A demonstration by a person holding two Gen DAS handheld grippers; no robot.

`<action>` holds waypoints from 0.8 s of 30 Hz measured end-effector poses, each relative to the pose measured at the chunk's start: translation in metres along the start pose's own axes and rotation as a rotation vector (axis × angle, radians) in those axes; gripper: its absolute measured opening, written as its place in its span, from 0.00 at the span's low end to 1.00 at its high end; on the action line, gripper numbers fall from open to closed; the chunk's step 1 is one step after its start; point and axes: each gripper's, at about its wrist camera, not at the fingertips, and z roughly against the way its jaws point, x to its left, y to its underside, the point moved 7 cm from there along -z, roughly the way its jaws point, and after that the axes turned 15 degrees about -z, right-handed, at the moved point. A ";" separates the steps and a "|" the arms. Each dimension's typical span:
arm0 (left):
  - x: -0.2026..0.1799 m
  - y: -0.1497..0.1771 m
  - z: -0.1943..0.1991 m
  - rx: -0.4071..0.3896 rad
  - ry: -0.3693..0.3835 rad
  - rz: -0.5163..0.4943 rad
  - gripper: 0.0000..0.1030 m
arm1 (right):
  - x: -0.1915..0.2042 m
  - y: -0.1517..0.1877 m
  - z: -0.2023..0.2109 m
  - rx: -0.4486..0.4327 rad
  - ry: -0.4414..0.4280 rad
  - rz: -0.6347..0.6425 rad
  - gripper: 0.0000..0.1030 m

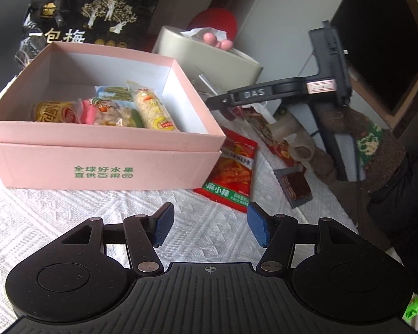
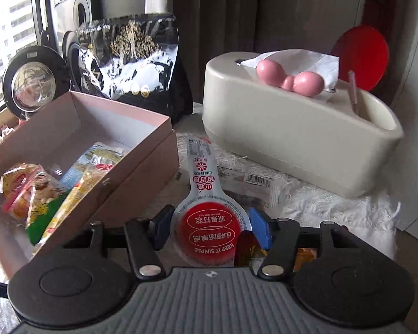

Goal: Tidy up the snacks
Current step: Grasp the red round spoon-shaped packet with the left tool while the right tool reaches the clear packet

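So the right tongs have a lollipop-shaped snack pack sitting between the blue pads, red round end toward the camera and the long tab pointing away. The pads look like they're touching its edges, so I'd call it clamped on the pack, but only lightly. The pack seems to be just above the surface, right next to the pink box.

The left tongs are wide apart with nothing in them, hovering over the white cloth in front of the box.

Tips for this bit, as I see it:
- Squeeze firmly before lifting. The plastic is thin and slick and could pivot or slide out.
- Lift enough to clear the box wall, then go left. The long tab sticks out front and might catch the rim.
- Drop it in the bare back part of the box; the front corner already has a few wrapped snacks piled up.
- Don't swing wide right, because the tissue box is close.

Still outside: a red spicy packet and a small dark square one near the box, which the left could probably grab next.
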 end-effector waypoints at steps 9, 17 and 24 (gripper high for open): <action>-0.008 -0.001 -0.015 0.010 0.049 -0.022 0.61 | -0.013 -0.011 0.044 -0.035 -0.093 -0.095 0.81; 0.001 0.002 -0.011 0.021 0.018 -0.015 0.61 | -0.005 -0.026 -0.045 -0.027 0.004 0.224 0.80; 0.002 0.003 -0.016 0.040 0.021 -0.017 0.61 | -0.014 -0.038 -0.080 0.085 -0.113 0.191 0.82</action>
